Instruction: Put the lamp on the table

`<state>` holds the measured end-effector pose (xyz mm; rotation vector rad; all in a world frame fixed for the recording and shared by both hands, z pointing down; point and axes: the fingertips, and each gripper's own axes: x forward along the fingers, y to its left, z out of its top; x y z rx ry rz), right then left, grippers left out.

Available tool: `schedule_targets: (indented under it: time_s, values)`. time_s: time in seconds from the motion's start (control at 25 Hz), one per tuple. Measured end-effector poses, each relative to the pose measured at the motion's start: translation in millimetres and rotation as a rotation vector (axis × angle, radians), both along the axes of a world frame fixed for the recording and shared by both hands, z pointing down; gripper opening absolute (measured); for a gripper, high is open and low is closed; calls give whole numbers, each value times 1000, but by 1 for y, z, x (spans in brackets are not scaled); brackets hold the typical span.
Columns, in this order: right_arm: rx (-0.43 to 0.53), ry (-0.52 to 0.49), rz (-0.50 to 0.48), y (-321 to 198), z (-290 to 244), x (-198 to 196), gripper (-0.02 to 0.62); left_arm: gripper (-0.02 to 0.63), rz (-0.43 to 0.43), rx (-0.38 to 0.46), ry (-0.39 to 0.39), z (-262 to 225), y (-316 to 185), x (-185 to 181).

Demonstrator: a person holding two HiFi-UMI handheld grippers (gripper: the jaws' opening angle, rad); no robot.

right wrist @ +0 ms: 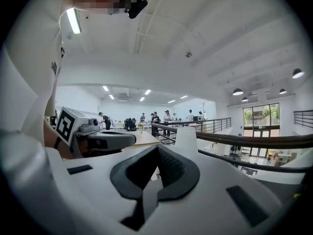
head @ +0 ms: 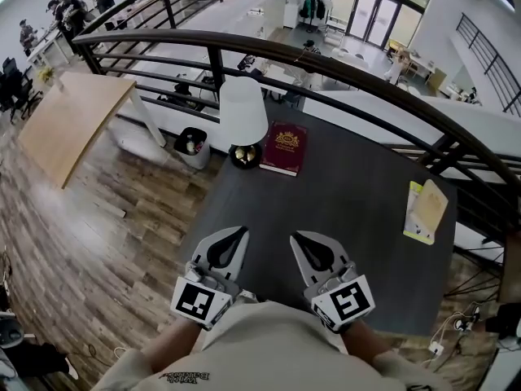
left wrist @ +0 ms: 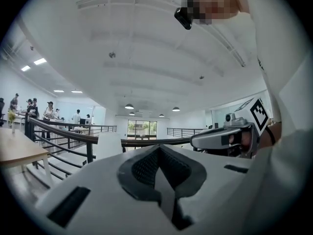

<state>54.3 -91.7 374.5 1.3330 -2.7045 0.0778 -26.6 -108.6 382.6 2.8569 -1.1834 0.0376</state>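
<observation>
Room: an upper gallery in a bright open hall; people point(head: 69, 10) stand far off on the level at upper left.
Floor: wood planks point(head: 81, 235) to the left of the work surface.
Railing: a dark curved rail point(head: 326, 63) runs behind the far edge of the table.
Table: a dark grey top point(head: 342, 210), seen from above, with the person standing at its near edge.
Side table: a light wooden top point(head: 69, 120) stands well apart, at left.
Lamp: the lamp point(head: 242, 108) stands upright on the dark table at its far left corner, with a white shade above a small dark round base; no gripper touches it.
Bin: a dark bin point(head: 192, 147) sits on the floor just left of the lamp's base.
Book: a red book point(head: 285, 148) lies flat just right of the lamp's base.
Booklet: a yellow-green booklet point(head: 426, 211) lies at the table's right edge, well apart from the lamp.
Left gripper: the left gripper point(head: 238, 234) is held over the near part of the table, jaws together with nothing between them.
Right gripper: the right gripper point(head: 300, 239) is just beside it, jaws likewise together and empty.
</observation>
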Motion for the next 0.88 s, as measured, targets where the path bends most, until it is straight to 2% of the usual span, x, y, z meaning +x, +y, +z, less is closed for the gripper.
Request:
schedule_targets:
  time_s: [0.88]
  values:
    - [2,-7,46,-12,-7,4,0,5,47,14,-7,-7,-15,12]
